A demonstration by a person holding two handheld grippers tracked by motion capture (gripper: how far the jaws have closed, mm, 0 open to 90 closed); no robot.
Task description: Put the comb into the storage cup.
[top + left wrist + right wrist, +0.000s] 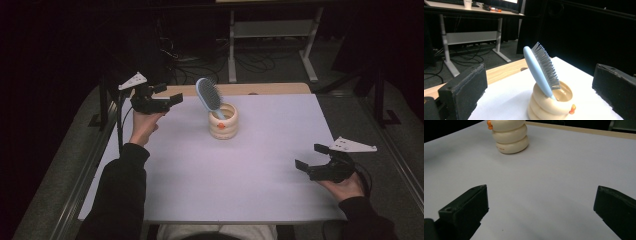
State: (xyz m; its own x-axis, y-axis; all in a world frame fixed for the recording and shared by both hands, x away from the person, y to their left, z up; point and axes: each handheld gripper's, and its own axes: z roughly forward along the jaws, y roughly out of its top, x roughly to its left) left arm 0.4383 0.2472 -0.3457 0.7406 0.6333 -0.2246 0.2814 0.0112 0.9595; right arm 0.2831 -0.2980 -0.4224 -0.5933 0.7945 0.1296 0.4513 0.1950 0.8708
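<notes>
Left tool [170, 96] (jaws spread, empty) stood nearer the hairbrush [209, 95], which leaned handle-down in the cup [223, 121] straight ahead of it.

A blue hairbrush [209, 95] stands tilted, handle down, in a cream ringed cup [223, 122].
</notes>
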